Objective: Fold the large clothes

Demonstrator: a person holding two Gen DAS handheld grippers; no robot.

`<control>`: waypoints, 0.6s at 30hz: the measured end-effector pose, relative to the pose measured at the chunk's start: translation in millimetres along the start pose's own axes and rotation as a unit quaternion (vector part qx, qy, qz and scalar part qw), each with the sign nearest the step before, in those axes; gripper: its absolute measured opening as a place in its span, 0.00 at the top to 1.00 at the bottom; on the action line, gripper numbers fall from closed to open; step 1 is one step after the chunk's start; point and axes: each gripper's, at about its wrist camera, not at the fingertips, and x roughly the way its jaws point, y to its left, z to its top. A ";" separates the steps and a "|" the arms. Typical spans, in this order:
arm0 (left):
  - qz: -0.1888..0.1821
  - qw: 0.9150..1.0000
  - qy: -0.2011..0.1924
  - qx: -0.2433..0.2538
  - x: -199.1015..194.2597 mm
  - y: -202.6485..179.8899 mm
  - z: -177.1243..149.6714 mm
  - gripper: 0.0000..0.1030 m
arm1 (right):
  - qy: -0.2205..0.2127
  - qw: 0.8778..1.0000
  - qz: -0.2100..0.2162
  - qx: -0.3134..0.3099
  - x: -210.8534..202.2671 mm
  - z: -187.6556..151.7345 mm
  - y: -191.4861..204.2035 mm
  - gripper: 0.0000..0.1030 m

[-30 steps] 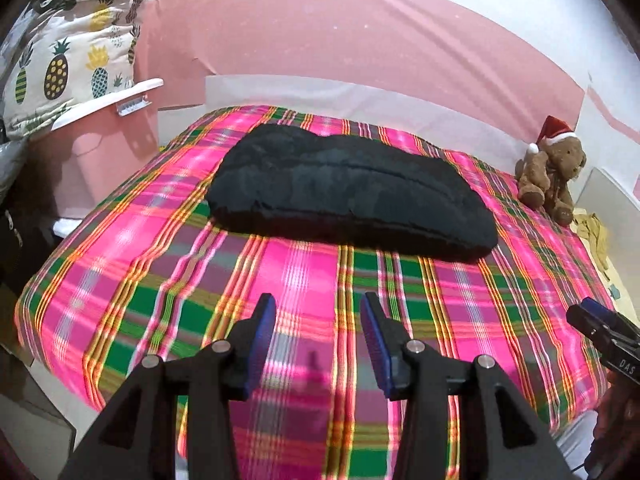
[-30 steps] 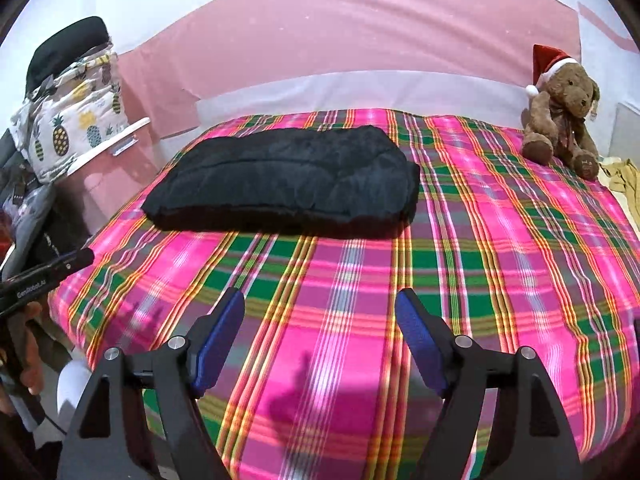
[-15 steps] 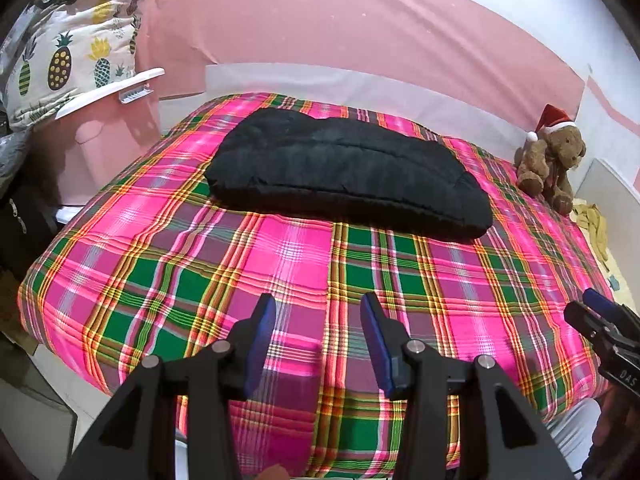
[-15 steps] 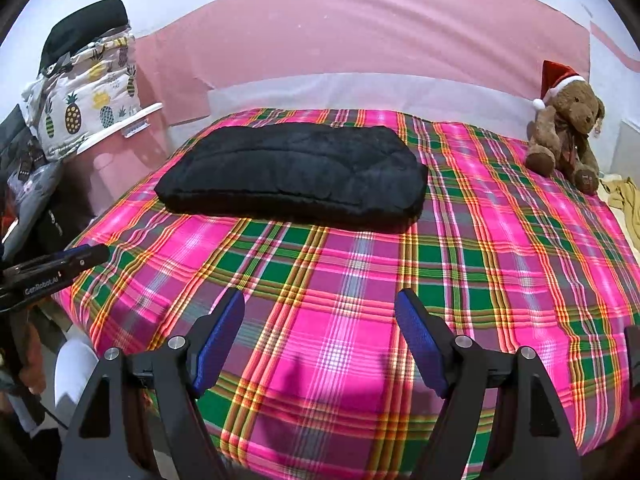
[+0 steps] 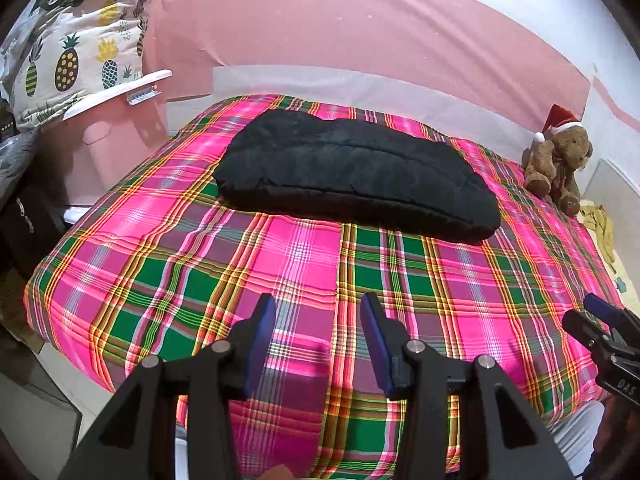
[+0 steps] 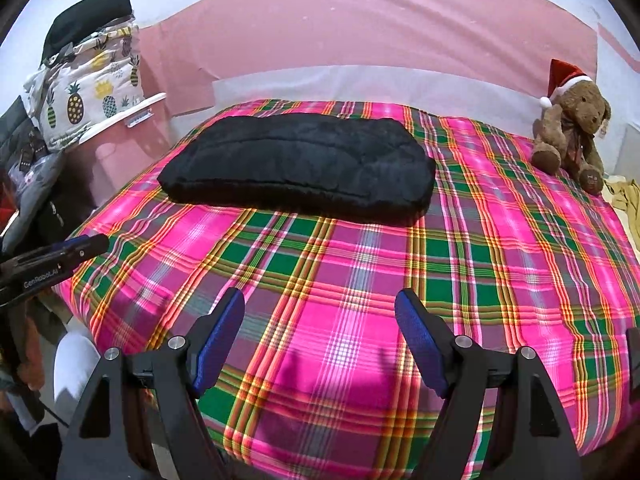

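Note:
A black padded garment lies folded into a long thick bundle across the far half of the bed, on a pink and green plaid sheet. My left gripper hovers above the near edge of the bed, open, nothing between its blue pads. My right gripper hangs over the near part of the sheet with its jaws wide, also empty. Both stand well short of the garment. The right gripper's tip shows at the right edge of the left wrist view, and the left gripper's tip at the left edge of the right wrist view.
A brown teddy bear in a red hat sits at the bed's far right corner. A pink bin with a pineapple-print bundle on its lid stands left of the bed. Yellow cloth lies past the right edge.
Both views have pulled back a little from the bed, so more of its near edge shows. The garment has not moved and both grippers keep the same gap.

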 end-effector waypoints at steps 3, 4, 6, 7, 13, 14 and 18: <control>0.001 1.000 0.001 0.001 0.4 -2.0 -0.9 0.55 | 0.002 1.000 0.000 0.000 0.7 -0.2 0.6 0.25; 0.001 1.000 0.001 0.001 0.5 -3.2 -1.3 0.55 | 0.003 1.000 0.000 0.001 0.8 -0.1 0.6 0.25; 0.002 1.000 0.001 0.002 0.5 -3.9 -2.1 0.55 | 0.003 1.000 0.001 0.001 1.0 -0.2 0.0 0.25; 0.003 1.000 0.001 0.002 0.5 -4.2 -2.2 0.55 | 0.003 1.000 0.001 0.001 1.0 -0.3 0.1 0.25; 0.005 1.000 0.000 0.002 0.6 -4.7 -2.8 0.55 | 0.004 1.000 0.001 0.002 1.4 -0.2 1.2 0.25; 0.005 1.000 0.001 0.003 0.8 -4.7 -2.9 0.55 | 0.004 1.000 0.000 0.002 1.4 -0.3 1.2 0.25; 0.004 1.000 0.001 0.003 0.9 -4.9 -3.4 0.55 | 0.003 1.000 0.001 0.002 1.1 -0.3 0.6 0.25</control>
